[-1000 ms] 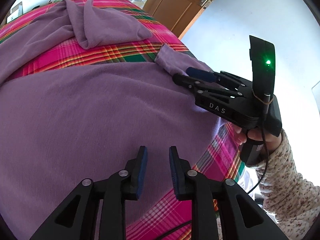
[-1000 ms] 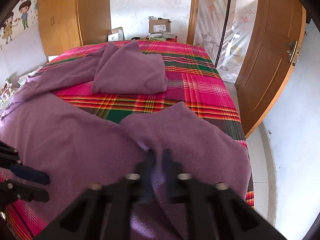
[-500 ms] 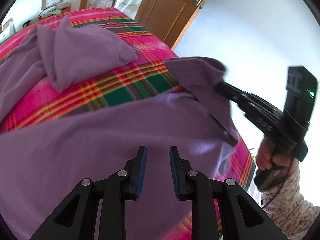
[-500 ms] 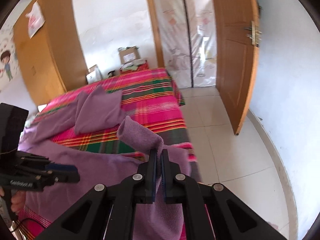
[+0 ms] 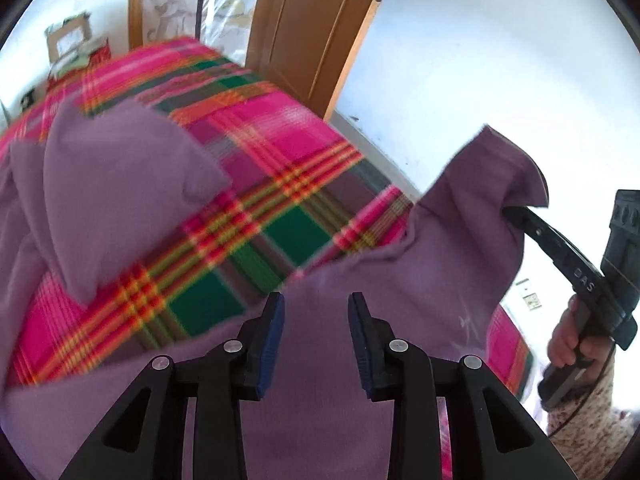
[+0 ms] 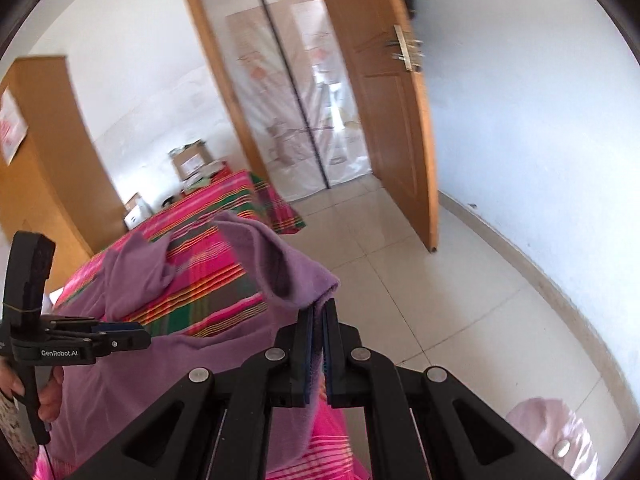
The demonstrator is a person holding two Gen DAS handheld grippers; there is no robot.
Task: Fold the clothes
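Observation:
A purple garment (image 5: 120, 184) lies spread over a bed with a pink plaid cover (image 5: 280, 152). My right gripper (image 6: 318, 312) is shut on one corner of this garment (image 6: 280, 268) and holds it lifted off the bed, past the bed's edge. In the left wrist view the right gripper (image 5: 516, 216) has its tips buried in the raised cloth. My left gripper (image 5: 316, 312) hovers over the flat part of the garment. Its jaws are opening, and nothing is pinched between them. The left gripper (image 6: 120, 334) shows side-on in the right wrist view.
A wooden door (image 6: 384, 120) stands ajar to the right of the bed, above a pale tiled floor (image 6: 460, 300). Cardboard boxes (image 6: 192, 160) sit beyond the bed's far end. A wooden wardrobe (image 6: 52, 160) is on the left. A pink bundle (image 6: 560, 432) lies on the floor.
The right gripper has carried the garment's corner up and outward past the bed's edge. The left gripper's jaws have spread wider and it has shifted across the garment.

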